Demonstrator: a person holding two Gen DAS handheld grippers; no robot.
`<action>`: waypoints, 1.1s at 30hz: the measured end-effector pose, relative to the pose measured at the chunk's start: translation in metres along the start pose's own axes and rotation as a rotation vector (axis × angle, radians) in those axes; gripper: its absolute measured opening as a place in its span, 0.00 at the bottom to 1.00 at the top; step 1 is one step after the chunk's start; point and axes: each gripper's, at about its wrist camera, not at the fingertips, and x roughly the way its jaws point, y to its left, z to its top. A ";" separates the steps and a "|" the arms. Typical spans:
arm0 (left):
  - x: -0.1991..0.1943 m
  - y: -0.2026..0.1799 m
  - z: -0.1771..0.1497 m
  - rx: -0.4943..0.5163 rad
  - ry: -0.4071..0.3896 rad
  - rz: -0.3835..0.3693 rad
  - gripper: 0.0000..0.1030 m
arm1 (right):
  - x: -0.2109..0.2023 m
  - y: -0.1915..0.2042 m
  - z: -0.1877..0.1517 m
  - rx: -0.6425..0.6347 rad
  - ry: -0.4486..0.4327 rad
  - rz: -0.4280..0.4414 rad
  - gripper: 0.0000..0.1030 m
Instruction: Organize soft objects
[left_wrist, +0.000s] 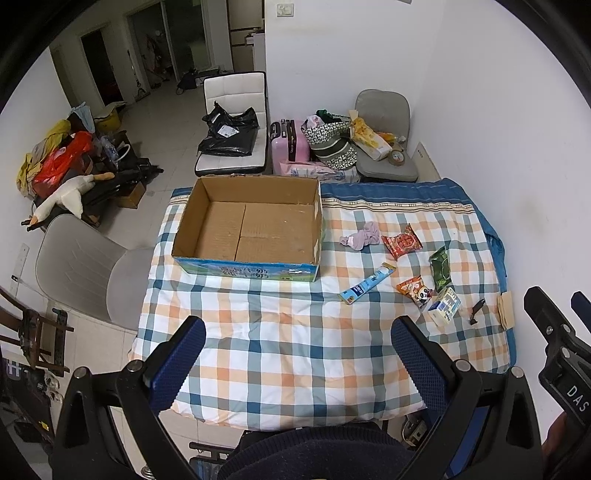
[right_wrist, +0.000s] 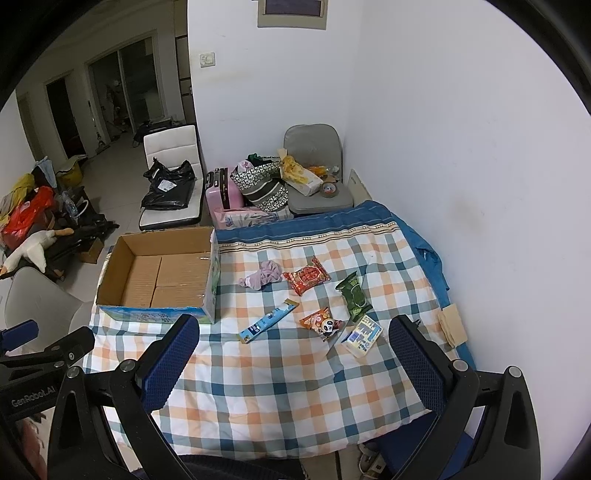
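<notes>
Left gripper (left_wrist: 298, 350): fingers (left_wrist: 177, 363) wide apart, holding nothing, hovering over near edge of checked quilt (left_wrist: 280, 343). Right gripper (right_wrist: 293, 349): fingers (right_wrist: 419, 365) likewise spread, nothing between them, above same quilt (right_wrist: 258, 387).

Ahead of left fingers, slightly left: open cardboard box (left_wrist: 255, 225), nothing inside, sitting on quilt. Seen from right wrist, box (right_wrist: 162, 273) ahead and left of left finger.

Ahead and right of left fingers, scattered, mostly apart:
- purple scrunchie (left_wrist: 360, 237), farthest, just beside red snack packet (left_wrist: 402, 242)
- green packet (left_wrist: 441, 266)
- blue stick sachet (left_wrist: 367, 283), nearest box
- orange panda packet (left_wrist: 416, 288)
- small white pack (left_wrist: 445, 304), touching panda packet, closest to right finger

From right wrist: scrunchie (right_wrist: 260, 278), red packet (right_wrist: 306, 275), green packet (right_wrist: 352, 296), sachet (right_wrist: 267, 321), panda packet (right_wrist: 322, 322), white pack (right_wrist: 362, 335), all ahead between fingers.
</notes>
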 end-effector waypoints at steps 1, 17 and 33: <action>0.000 0.000 -0.001 0.001 -0.002 0.001 1.00 | 0.000 0.000 0.000 -0.001 0.000 -0.002 1.00; -0.011 0.005 0.012 -0.009 -0.023 0.013 1.00 | -0.008 0.004 0.009 0.000 -0.010 0.006 1.00; -0.015 0.009 0.019 -0.012 -0.030 0.018 1.00 | -0.009 0.006 0.012 -0.001 -0.013 0.015 1.00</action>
